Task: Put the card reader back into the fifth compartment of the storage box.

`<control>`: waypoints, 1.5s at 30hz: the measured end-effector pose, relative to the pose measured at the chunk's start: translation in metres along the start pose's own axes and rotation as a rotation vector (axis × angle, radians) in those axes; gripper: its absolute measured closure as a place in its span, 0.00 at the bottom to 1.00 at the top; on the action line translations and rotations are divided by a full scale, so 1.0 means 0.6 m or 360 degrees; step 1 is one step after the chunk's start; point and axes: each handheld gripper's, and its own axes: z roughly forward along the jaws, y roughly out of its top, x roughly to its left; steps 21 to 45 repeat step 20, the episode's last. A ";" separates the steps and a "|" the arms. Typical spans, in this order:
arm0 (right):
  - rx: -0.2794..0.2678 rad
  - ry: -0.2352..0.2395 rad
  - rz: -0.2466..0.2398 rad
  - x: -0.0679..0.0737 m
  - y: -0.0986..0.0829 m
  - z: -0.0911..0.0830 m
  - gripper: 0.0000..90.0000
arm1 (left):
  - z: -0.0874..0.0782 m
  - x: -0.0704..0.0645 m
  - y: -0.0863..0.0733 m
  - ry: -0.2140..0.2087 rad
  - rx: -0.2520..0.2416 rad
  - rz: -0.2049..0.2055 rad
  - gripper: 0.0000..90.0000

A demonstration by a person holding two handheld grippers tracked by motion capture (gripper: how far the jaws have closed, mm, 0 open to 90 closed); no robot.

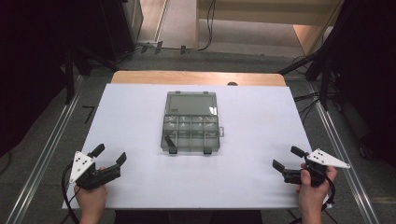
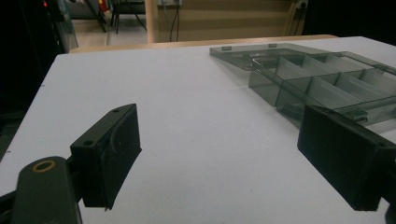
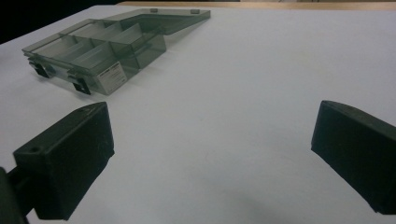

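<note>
While both tools idle, the high view shows the open smoky-grey clear plastic compartment box (image 1: 191, 122) mid-table, lid toward twelve o'clock, long axis twelve-to-six. Left gripper (image 1: 110, 155) at seven and right gripper (image 1: 288, 157) at four gape empty.

Left gripper view: the box (image 2: 322, 79) lies at two o'clock.

Right gripper view: the box (image 3: 107, 46) lies at ten; approaching the lid's far edge squarely seems wise.

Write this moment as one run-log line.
left claw: open, empty | right claw: open, empty | organizer box: lid open, mid-table, untouched

Black grippers (image 1: 110, 156), white three-cornered plates (image 1: 80, 164), black cables (image 1: 65, 189).
</note>
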 end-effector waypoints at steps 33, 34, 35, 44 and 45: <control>-0.0013 0.0001 0.0025 -0.027 -0.014 -0.015 0.00 | -0.001 -0.001 -0.001 0.0000 0.0005 0.0007 0.15; -0.0013 0.0001 0.0025 -0.027 -0.014 -0.015 0.00 | -0.001 -0.001 -0.001 0.0000 0.0005 0.0007 0.15; -0.0013 0.0001 0.0025 -0.027 -0.014 -0.015 0.00 | -0.001 -0.001 -0.001 0.0000 0.0005 0.0007 0.15; -0.0013 0.0001 0.0025 -0.027 -0.014 -0.015 0.00 | -0.001 -0.001 -0.001 0.0000 0.0005 0.0007 0.15; -0.0013 0.0001 0.0025 -0.027 -0.014 -0.015 0.00 | -0.001 -0.001 -0.001 0.0000 0.0005 0.0007 0.15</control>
